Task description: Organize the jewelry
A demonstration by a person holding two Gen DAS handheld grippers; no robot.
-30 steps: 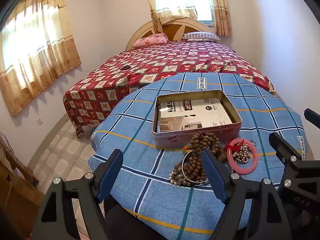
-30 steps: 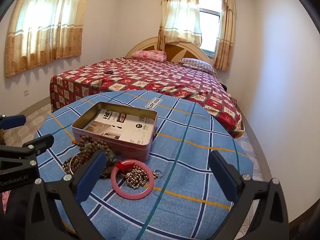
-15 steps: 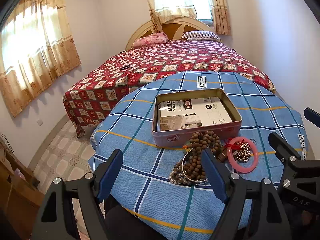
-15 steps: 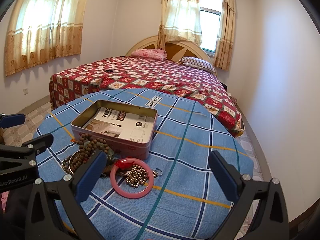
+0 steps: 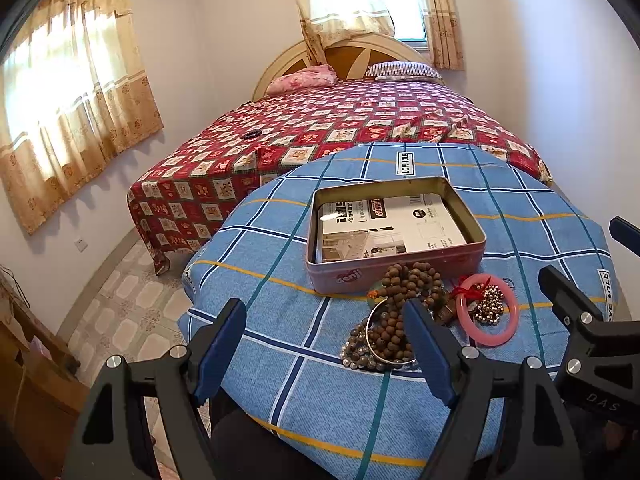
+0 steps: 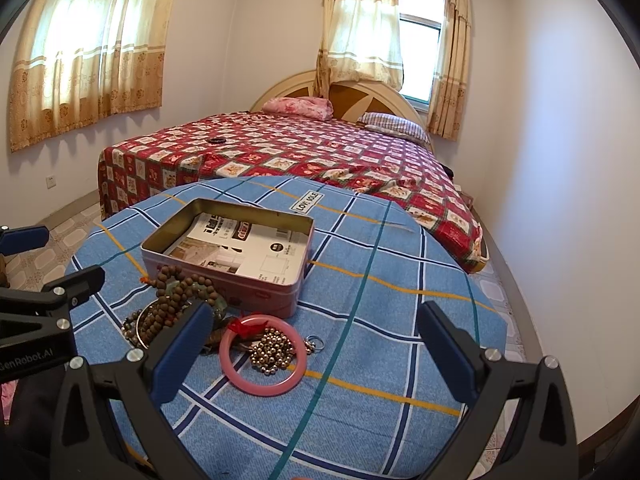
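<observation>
The pink tin [image 6: 224, 276] sits open on the blue table [image 6: 400, 340] with only a printed paper [image 6: 248, 248] inside. The brown beads [image 6: 176, 300] touch the tin's near wall, and the pink bangle [image 6: 260, 354] with silver beads [image 6: 274, 350] lies just beside them. Both the left gripper [image 5: 324, 344] and right gripper [image 6: 312, 344] hang with jaws spread wide, holding nothing. The table right of the tin is bare

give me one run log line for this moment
left gripper: open, empty | right gripper: open, empty | beads, pink bangle: on table beside tin | nothing sorted yet
</observation>
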